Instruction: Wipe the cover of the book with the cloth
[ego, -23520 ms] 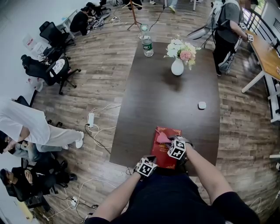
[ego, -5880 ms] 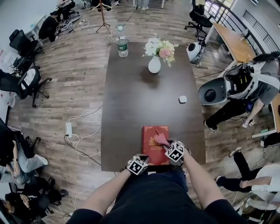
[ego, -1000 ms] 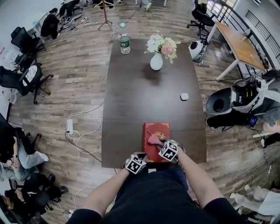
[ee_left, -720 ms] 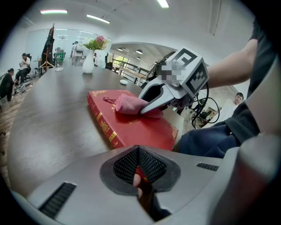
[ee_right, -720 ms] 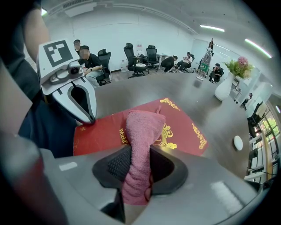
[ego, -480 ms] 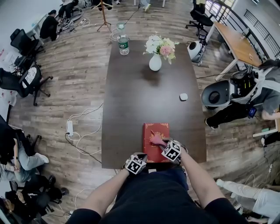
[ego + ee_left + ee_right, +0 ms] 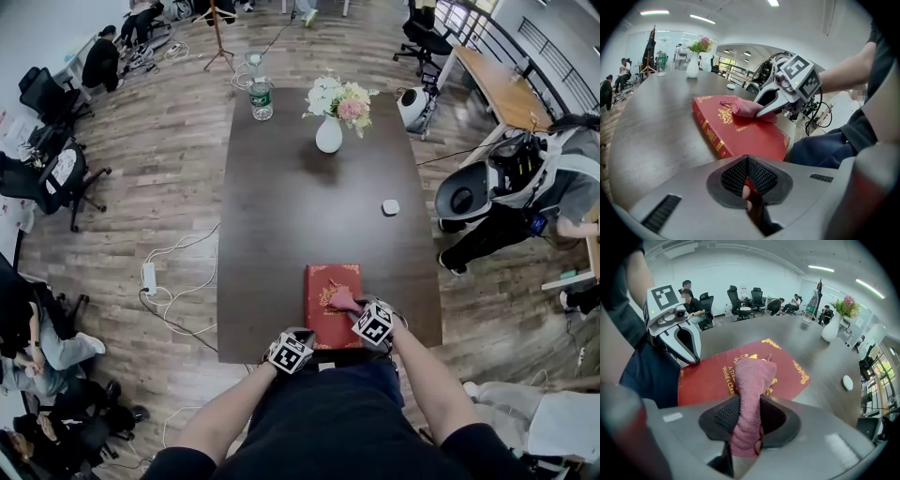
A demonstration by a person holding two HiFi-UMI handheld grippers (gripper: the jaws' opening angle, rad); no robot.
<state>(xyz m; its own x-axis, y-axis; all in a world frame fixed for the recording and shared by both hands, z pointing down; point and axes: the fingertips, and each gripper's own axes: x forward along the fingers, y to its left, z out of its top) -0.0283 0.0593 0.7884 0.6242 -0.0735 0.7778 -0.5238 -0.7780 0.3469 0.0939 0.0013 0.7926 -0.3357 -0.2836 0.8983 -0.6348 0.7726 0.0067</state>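
A red book (image 7: 322, 281) with gold print lies at the near edge of the dark table (image 7: 309, 206). My right gripper (image 7: 351, 305) is shut on a pink cloth (image 7: 341, 298), which rests on the cover's right half. In the right gripper view the cloth (image 7: 752, 380) hangs out of my jaws (image 7: 747, 427) onto the book (image 7: 787, 366). My left gripper (image 7: 307, 335) is at the book's near left corner, shut on its edge; red shows between its pads (image 7: 748, 185). The left gripper view shows the right gripper (image 7: 759, 112) pressing the cloth (image 7: 745, 107) on the book (image 7: 745, 136).
A white vase of flowers (image 7: 329, 136) and a water bottle (image 7: 261, 98) stand at the table's far end. A small white object (image 7: 390, 207) lies right of centre. Office chairs, floor cables (image 7: 159, 281) and a person (image 7: 553, 187) surround the table.
My right gripper has slid the cloth a little to the right across the cover. The left gripper and the book have stayed where they were.
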